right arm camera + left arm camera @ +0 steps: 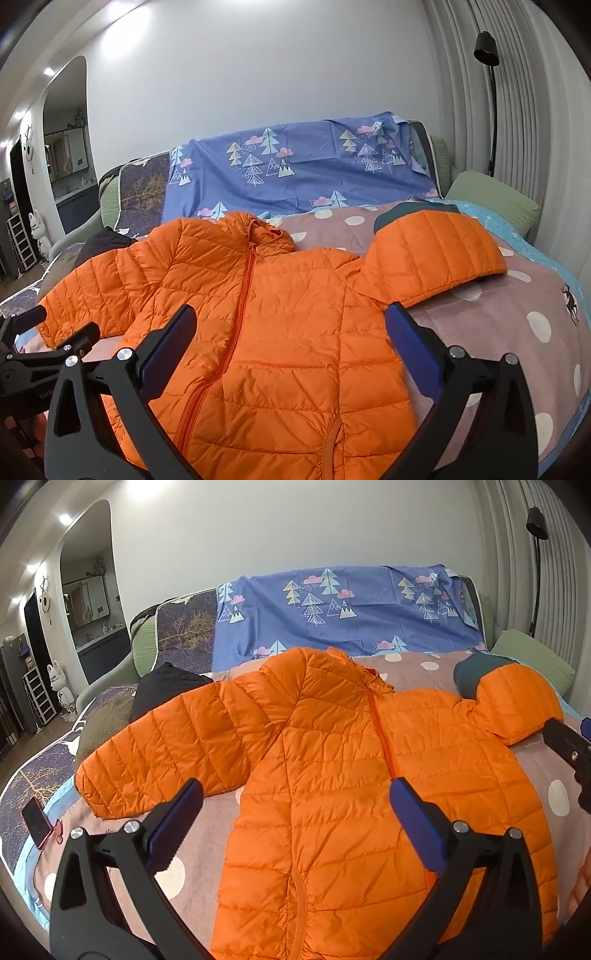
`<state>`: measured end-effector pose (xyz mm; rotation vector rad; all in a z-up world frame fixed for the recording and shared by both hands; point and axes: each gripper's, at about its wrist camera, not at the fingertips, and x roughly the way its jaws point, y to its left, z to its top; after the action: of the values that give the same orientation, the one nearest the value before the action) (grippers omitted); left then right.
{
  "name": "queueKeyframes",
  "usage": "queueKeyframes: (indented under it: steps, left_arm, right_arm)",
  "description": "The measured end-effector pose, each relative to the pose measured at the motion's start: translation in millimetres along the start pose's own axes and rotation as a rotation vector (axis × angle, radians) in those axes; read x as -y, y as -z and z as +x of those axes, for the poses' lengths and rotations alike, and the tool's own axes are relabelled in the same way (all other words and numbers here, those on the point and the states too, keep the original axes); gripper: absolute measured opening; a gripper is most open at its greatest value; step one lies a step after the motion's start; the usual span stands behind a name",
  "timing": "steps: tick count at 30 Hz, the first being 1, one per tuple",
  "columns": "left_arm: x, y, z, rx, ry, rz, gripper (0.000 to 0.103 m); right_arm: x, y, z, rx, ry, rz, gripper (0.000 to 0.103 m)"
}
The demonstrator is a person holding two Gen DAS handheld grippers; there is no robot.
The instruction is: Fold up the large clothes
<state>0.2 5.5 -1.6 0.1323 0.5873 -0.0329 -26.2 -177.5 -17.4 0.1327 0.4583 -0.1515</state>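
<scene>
An orange quilted puffer jacket (332,775) lies front up and zipped on a dotted blanket. One sleeve stretches out to the left (159,753); the other is bent up near the collar (517,705). My left gripper (297,797) hovers open over the jacket's lower left half, with nothing gripped. In the right wrist view the jacket (288,314) fills the middle. There my right gripper (291,321) stands open above the jacket's right half, holding nothing. The left gripper (59,326) shows at that view's left edge, over the outstretched sleeve's cuff.
A dotted pink-brown blanket (498,325) covers the bed. A blue tree-print sheet (351,605) hangs behind. A black garment (166,683), a teal garment (476,672), a green pillow (532,653) and a red-cased phone (37,821) lie around the jacket.
</scene>
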Motion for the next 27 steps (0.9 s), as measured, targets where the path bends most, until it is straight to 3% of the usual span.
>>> queueKeyframes:
  steps: [9,14,27]
  left_arm:
    - [-2.2,1.9,0.6,-0.002,0.007,-0.008,0.101]
    - [-12.6,6.5,3.9,0.010,0.094,-0.071,0.101]
    - [-13.8,9.8,18.9,-0.043,0.072,-0.063,0.101]
  right_arm:
    - [-3.6,-0.1,2.6,-0.014,0.025,-0.012,0.102]
    - [-3.3,1.1,6.2,-0.026,0.053,-0.016,0.102]
    - [-0.9,1.1,10.7,-0.036,0.047,0.004,0.102]
